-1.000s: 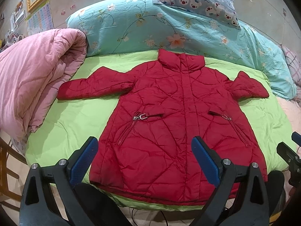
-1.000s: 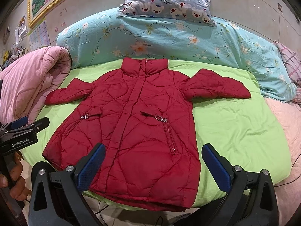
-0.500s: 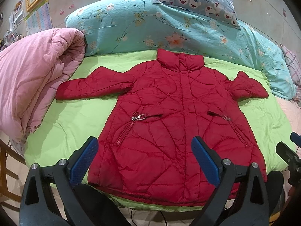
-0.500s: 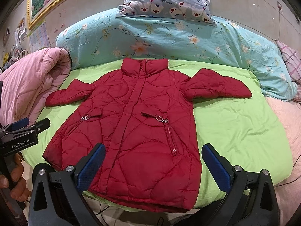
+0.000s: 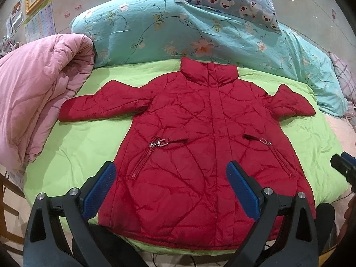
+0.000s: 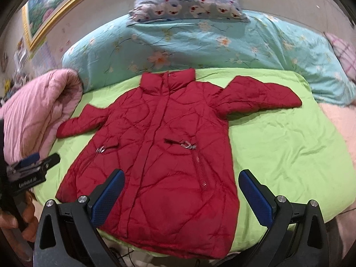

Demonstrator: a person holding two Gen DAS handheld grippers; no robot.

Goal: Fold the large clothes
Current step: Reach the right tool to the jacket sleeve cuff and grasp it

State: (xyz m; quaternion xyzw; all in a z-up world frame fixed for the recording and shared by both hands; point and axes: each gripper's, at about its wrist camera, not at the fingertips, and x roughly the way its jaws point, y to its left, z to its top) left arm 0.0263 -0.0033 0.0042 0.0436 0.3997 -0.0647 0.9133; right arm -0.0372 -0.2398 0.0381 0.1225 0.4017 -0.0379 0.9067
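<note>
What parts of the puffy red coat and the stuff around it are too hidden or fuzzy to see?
- Red quilted coat: its back is hidden against the lime green sheet in both views.
- Coat hem: the open left gripper covers parts in the left wrist view.
- Right gripper: cut off by the edge there.
- Gold-framed picture: blurred in the right wrist view.

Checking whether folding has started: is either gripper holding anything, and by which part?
Nothing is held. The left gripper and right gripper hang open above the red quilted jacket.
</note>
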